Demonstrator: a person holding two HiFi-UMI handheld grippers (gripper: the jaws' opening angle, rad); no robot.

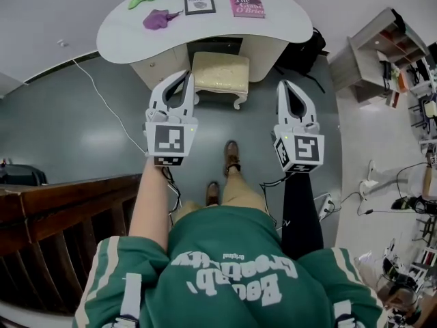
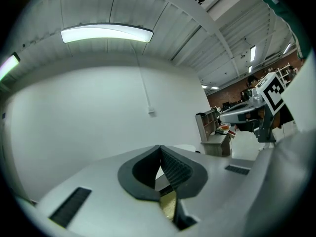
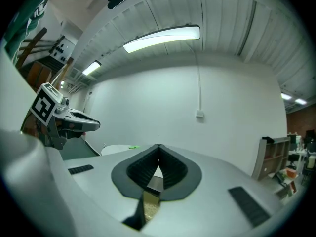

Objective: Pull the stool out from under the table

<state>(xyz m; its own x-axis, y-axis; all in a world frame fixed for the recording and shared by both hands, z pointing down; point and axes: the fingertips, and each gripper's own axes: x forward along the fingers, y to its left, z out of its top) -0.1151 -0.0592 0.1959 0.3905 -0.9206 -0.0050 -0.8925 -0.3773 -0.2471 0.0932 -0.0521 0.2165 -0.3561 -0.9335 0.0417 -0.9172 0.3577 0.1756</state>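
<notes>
Since both the left claw and right claw are pinched fully together on nothing, I'd open them before going in. Stool sits upper middle of frame, half tucked under the white bench (front edge poking out). Grab the seat's two front corners, pull straight back evenly so legs don't snag.
</notes>
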